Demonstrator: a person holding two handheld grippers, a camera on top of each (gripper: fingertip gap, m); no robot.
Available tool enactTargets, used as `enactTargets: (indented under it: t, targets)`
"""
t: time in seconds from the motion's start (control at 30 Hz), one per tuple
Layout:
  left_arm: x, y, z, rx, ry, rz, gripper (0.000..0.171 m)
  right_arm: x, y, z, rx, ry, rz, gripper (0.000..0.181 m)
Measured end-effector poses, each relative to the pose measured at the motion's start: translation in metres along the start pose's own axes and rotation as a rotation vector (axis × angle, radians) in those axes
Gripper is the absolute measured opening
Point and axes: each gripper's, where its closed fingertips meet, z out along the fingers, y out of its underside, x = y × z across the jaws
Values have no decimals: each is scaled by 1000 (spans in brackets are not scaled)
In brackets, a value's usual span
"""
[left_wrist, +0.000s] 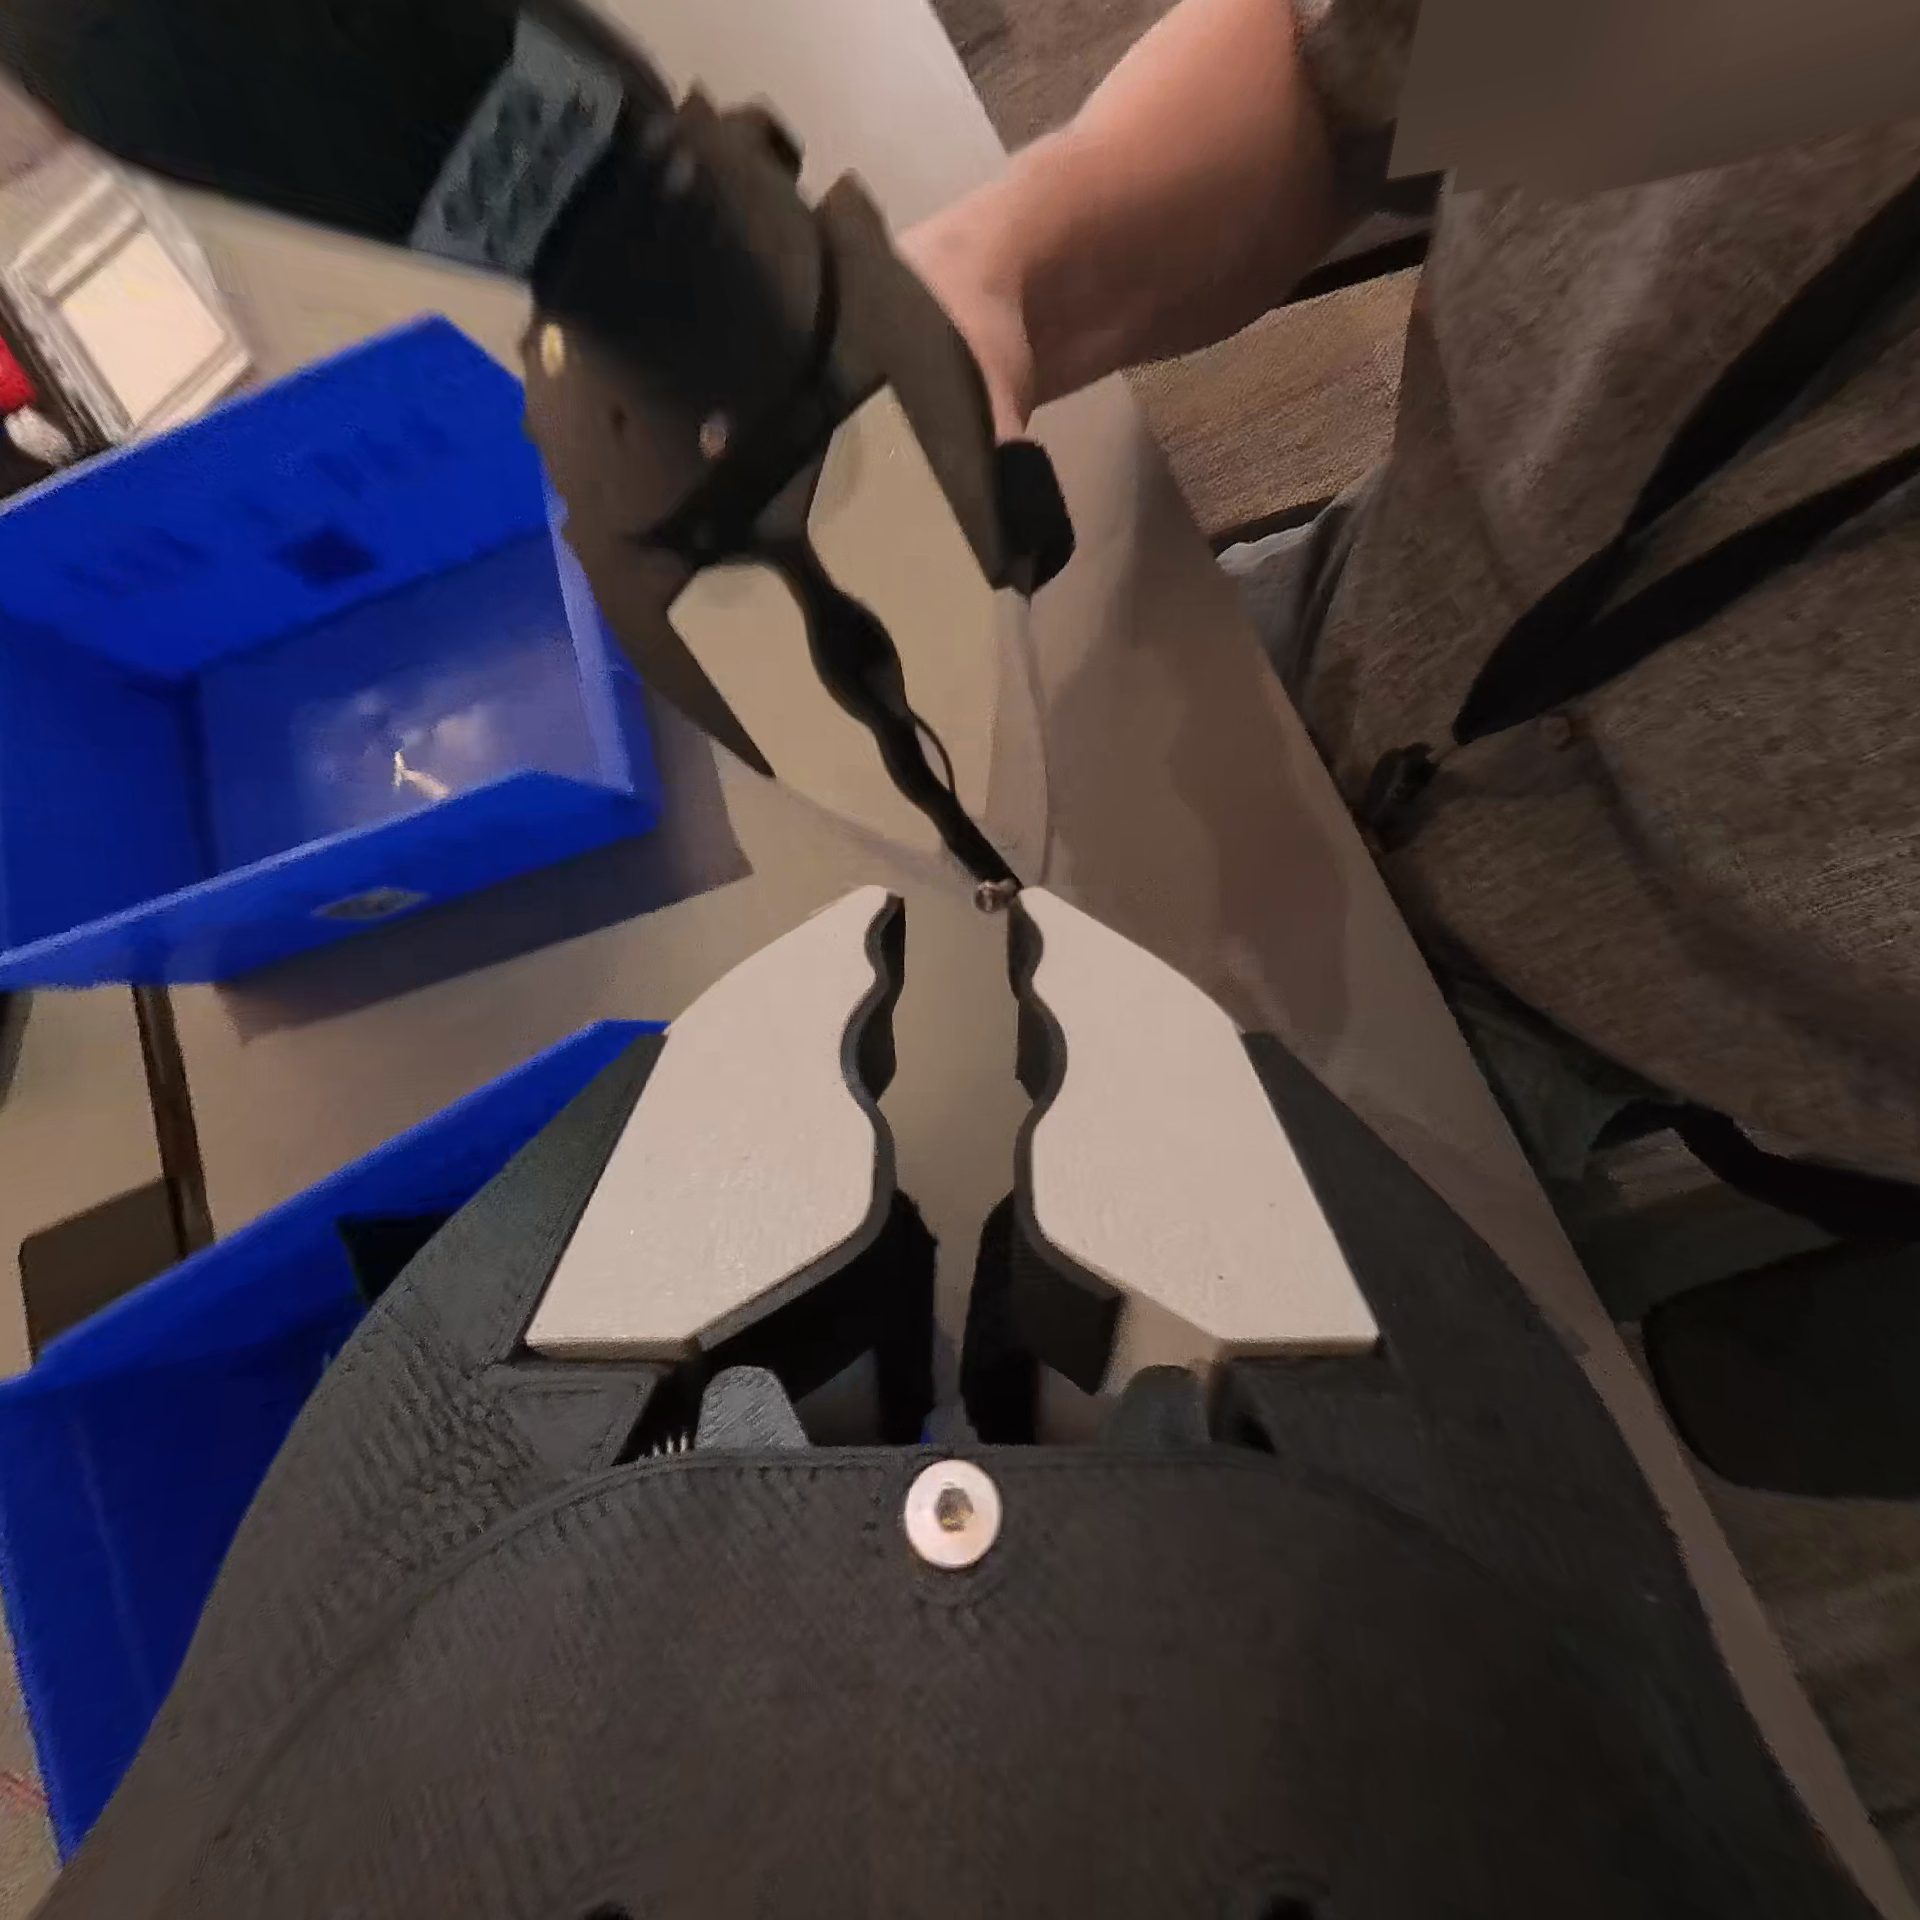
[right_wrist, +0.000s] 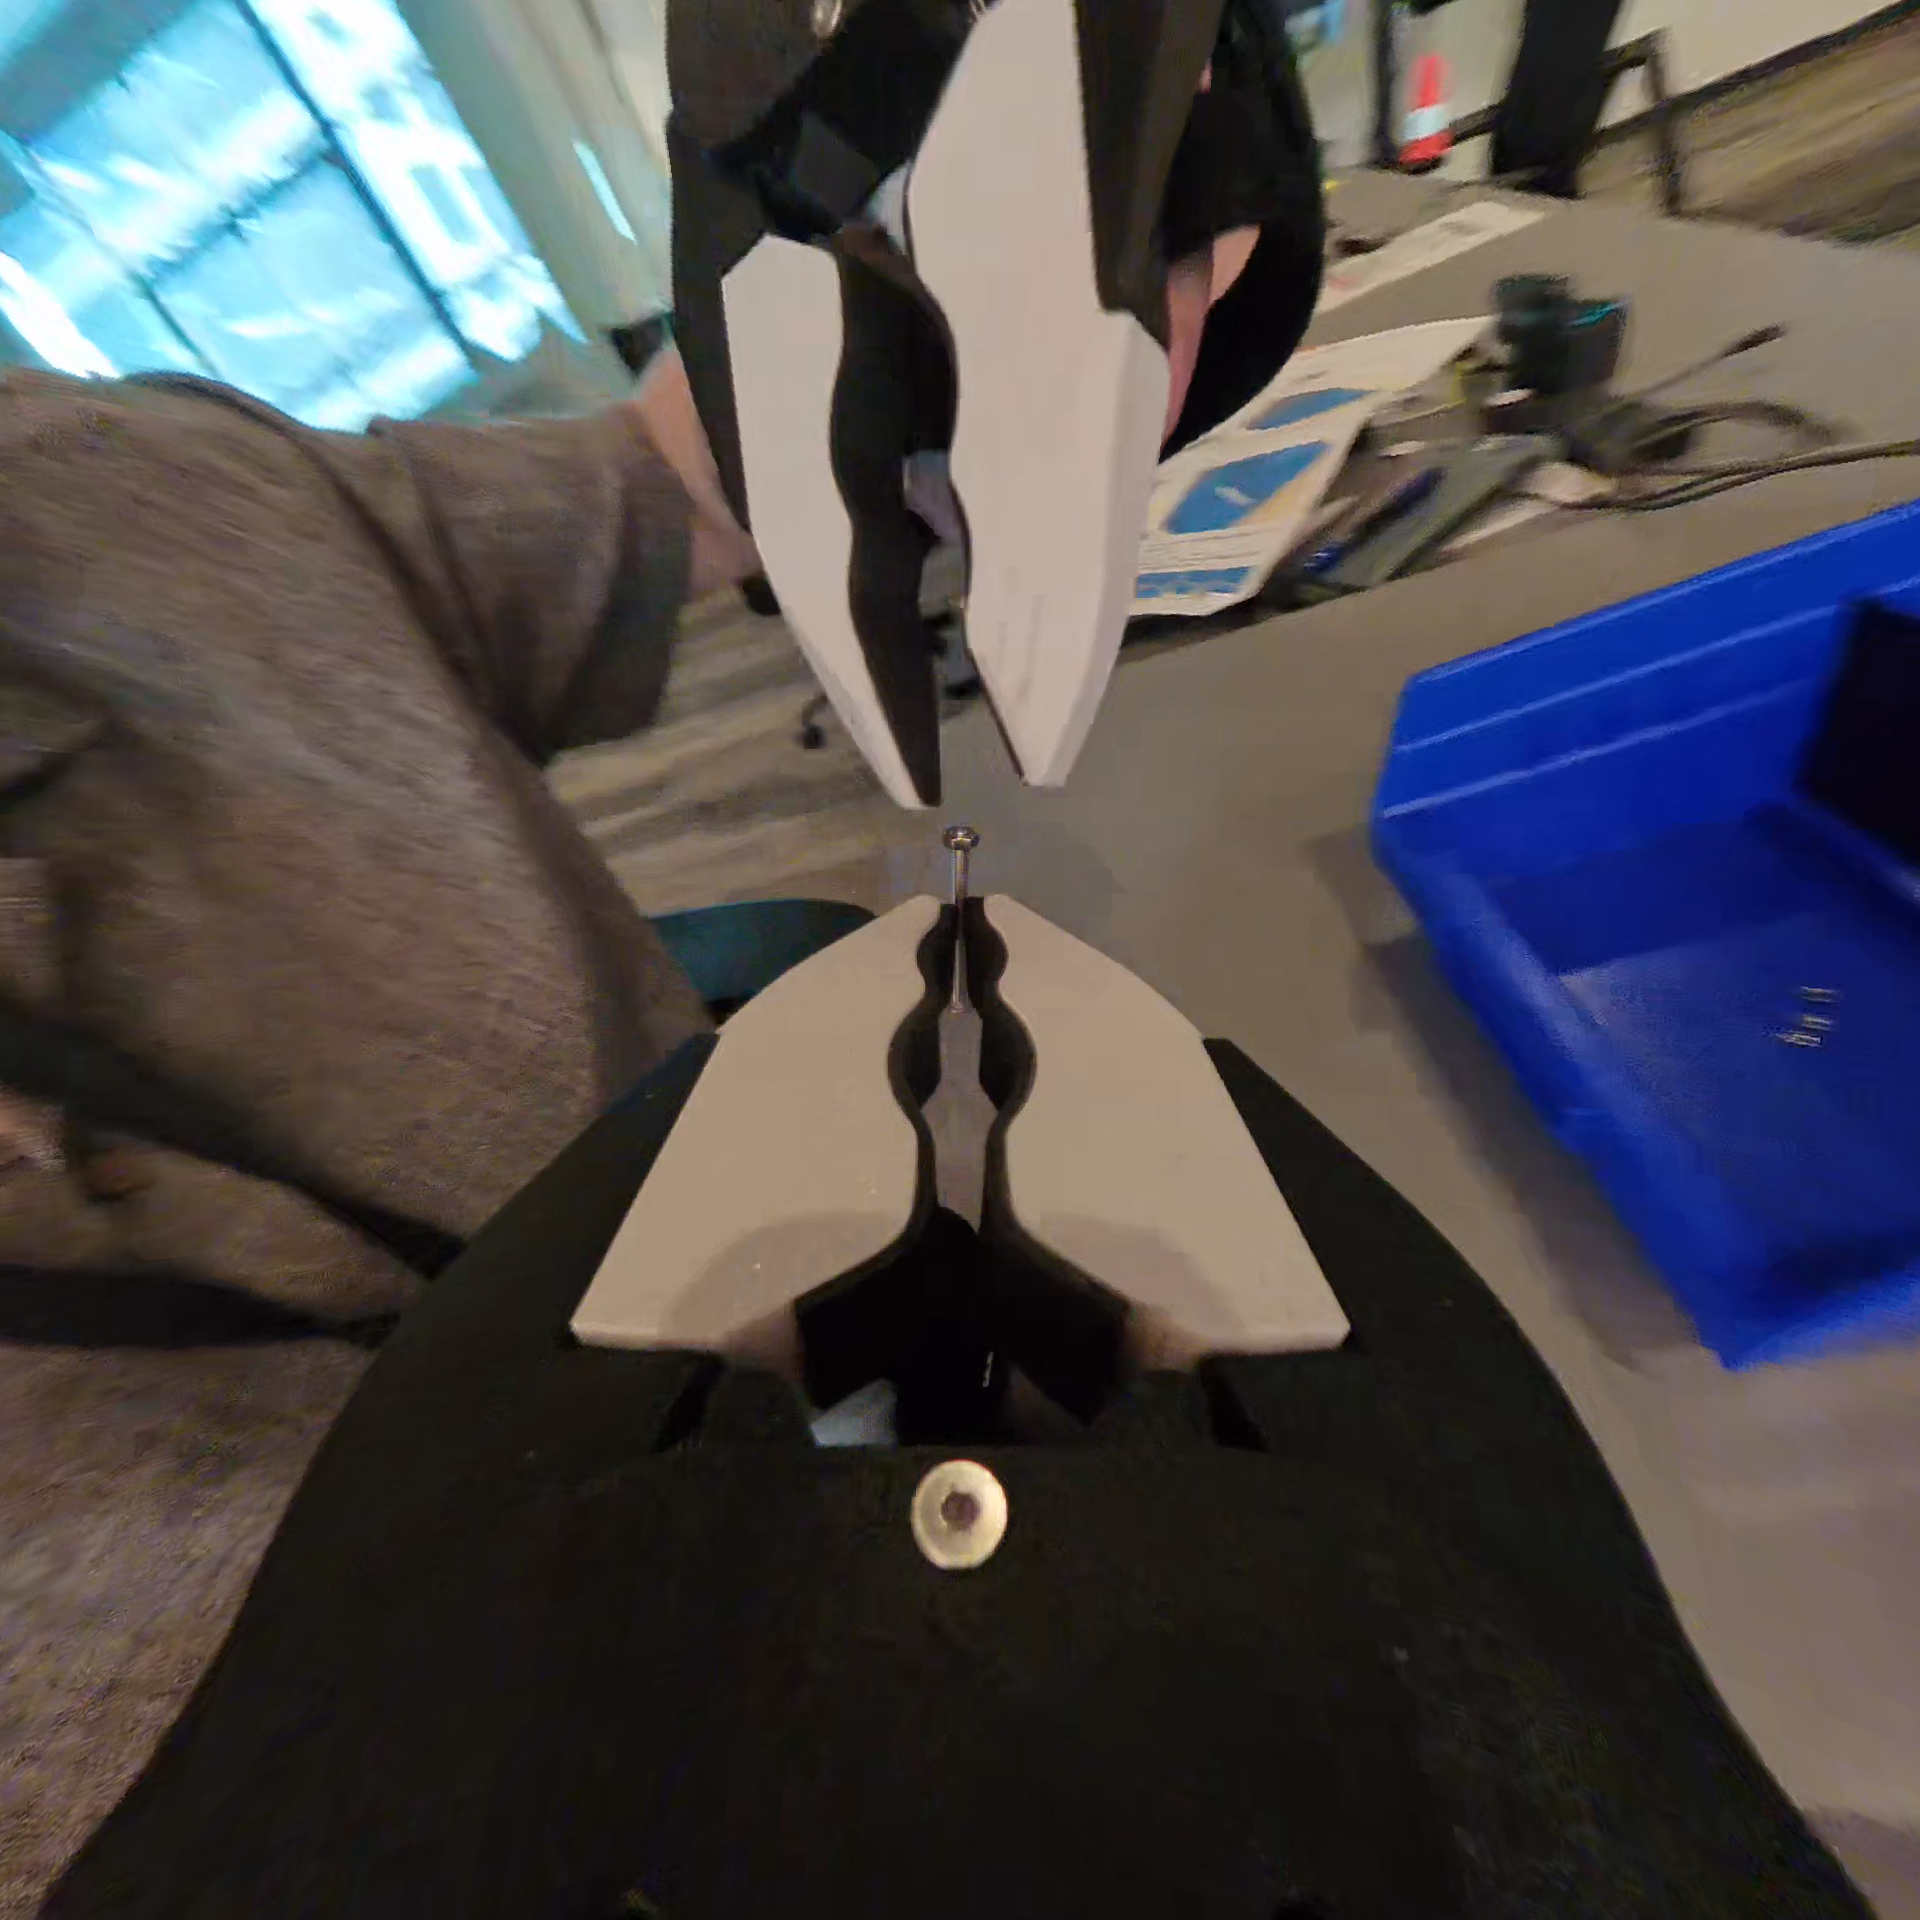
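Pinching screw (right_wrist: 959, 914) in right claw (right_wrist: 961, 914) tips, seemingly.

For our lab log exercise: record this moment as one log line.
right gripper: shut on screw | left gripper: open, tips at screw head | blue bin: beside

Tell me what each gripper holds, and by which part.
The right gripper pinches a small screw by its shank at the fingertips, head sticking out. The left gripper holds nothing; its open tips sit just off the screw head.
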Motion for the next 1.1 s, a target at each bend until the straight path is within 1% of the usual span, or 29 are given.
enactTargets:
  t: [0.07, 0.13, 0.33, 0.5, 0.57, 0.63, 0.73, 0.77, 0.83, 0.93, 1.0, 1.03, 1.1]
  targets:
    - [-2, 5, -1, -15, -20, -37, 12, 5, 1, -2, -39, 87, -47, 2]
    - [-3, 9, 0, -44, -31, -64, 10, 10, 4, -2, -75, 148, -79, 2]
    - [4, 14, 8, -96, 13, -79, 11, 15, 9, 3, -160, 248, -157, 2]
    - [6, 16, 10, -101, 25, -86, 11, 14, 8, 4, -175, 259, -173, 2]
    - [6, 17, 11, -99, 24, -85, 6, 14, 8, 5, -180, 260, -176, 2]
    - [7, 18, 12, -99, 27, -84, 6, 14, 9, 6, -188, 265, -182, 2]
    - [9, 19, 12, -109, 26, -15, 5, 13, 11, 7, -194, 248, -178, 2]
    - [11, 19, 12, -109, 28, 38, 5, 11, 11, 8, -193, 224, -167, 2]
    - [16, 15, 11, -80, 28, 191, 5, 4, 12, 9, -170, 129, -115, 2]
    - [21, 2, 8, 1, 27, 343, 5, -13, 6, 6, -80, -106, 37, 2]
    - [22, -6, 5, 47, 27, 377, 5, -22, 0, 2, -3, -287, 166, 1]
    - [21, -8, 5, 55, 29, 384, 5, -24, -1, 1, 25, -346, 211, 1]
    - [22, -7, 7, 64, 45, 372, 5, -26, 0, 0, 46, -403, 254, 1]
